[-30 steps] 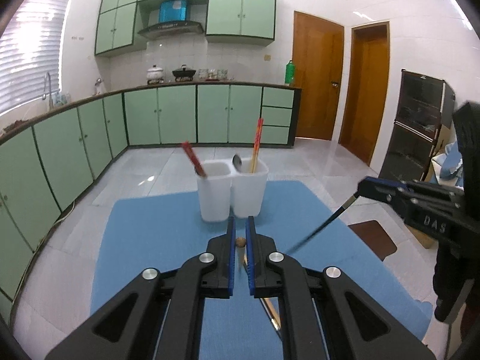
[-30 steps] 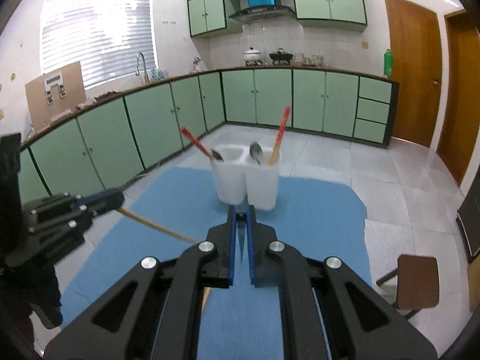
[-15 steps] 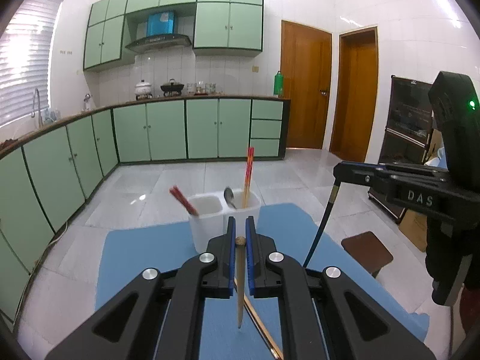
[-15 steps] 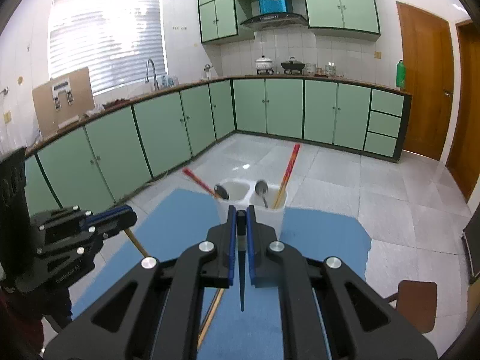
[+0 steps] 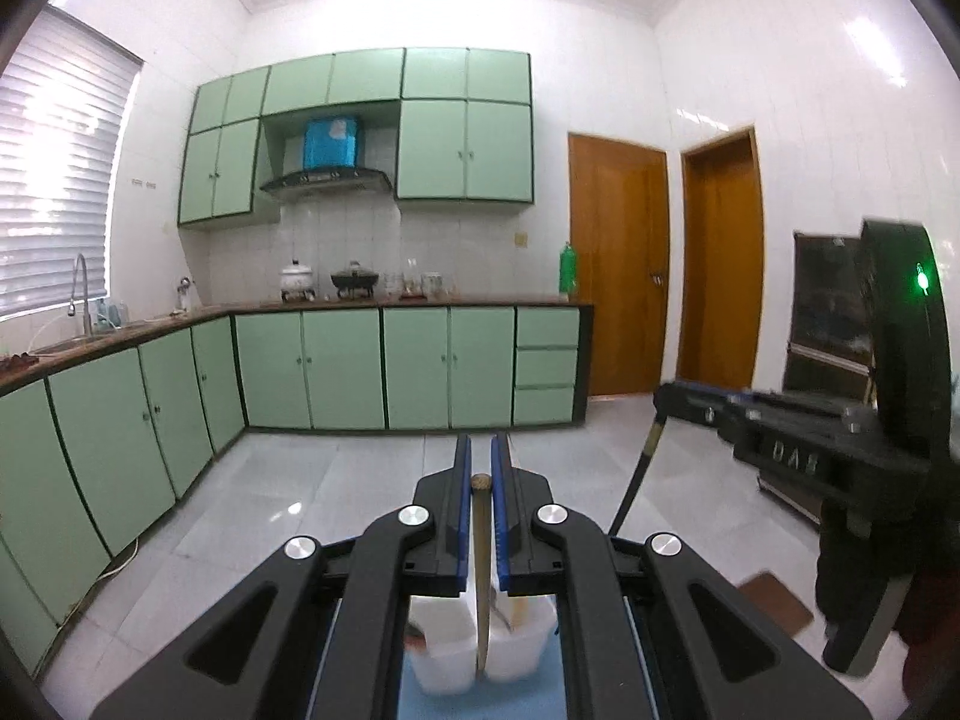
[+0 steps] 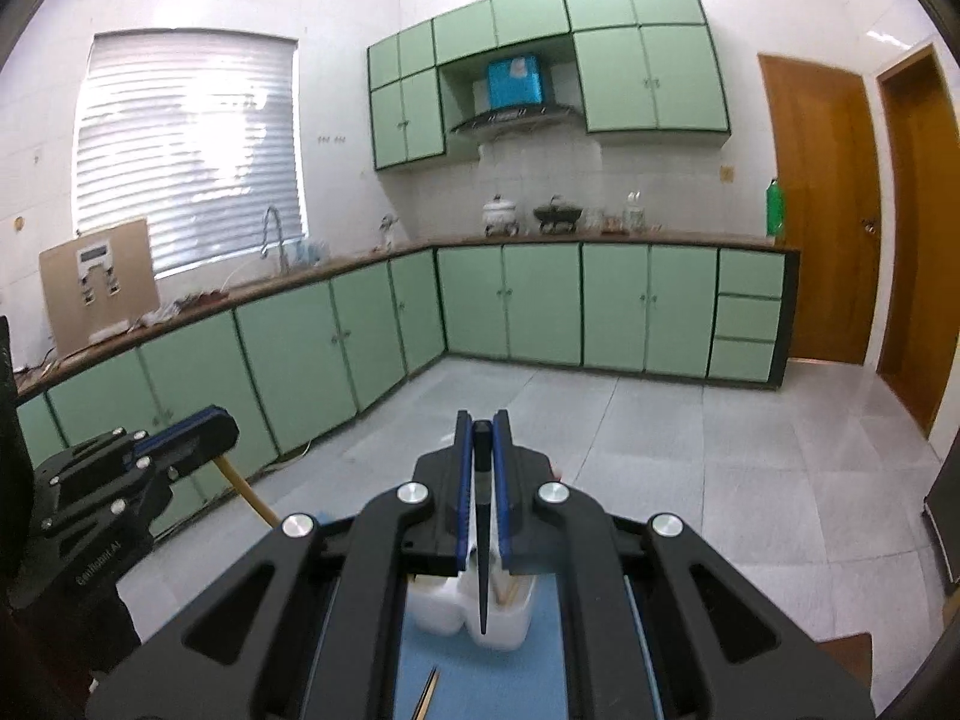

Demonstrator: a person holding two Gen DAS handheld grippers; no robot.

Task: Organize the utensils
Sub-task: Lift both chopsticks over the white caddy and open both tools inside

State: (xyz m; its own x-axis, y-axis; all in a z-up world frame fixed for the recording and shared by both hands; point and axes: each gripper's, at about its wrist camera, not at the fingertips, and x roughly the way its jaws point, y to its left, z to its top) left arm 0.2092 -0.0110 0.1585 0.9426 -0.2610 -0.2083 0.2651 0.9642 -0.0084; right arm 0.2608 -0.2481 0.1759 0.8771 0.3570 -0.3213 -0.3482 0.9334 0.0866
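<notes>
My left gripper (image 5: 480, 456) is shut on the top end of a wooden chopstick (image 5: 480, 570). The chopstick hangs straight down over the white two-compartment holder (image 5: 447, 657). My right gripper (image 6: 481, 429) is shut on the top of a black chopstick (image 6: 481, 552), which hangs point-down over the same holder (image 6: 510, 621). Each gripper also appears in the other's view: the right gripper (image 5: 663, 399) with its black chopstick (image 5: 636, 480), the left gripper (image 6: 210, 420) with its wooden chopstick (image 6: 246, 492). Utensils inside the holder are mostly hidden by my fingers.
The holder stands on a blue mat (image 6: 540, 666), where another chopstick (image 6: 427, 693) lies near the front. A wooden stool (image 5: 774, 600) stands low on the right beside a dark cabinet (image 5: 828, 324). Green cabinets and tiled floor lie beyond.
Both grippers have risen with their chopsticks, which swung from slanting to hanging upright. The holder has dropped to the bottom of both views, under the fingers.
</notes>
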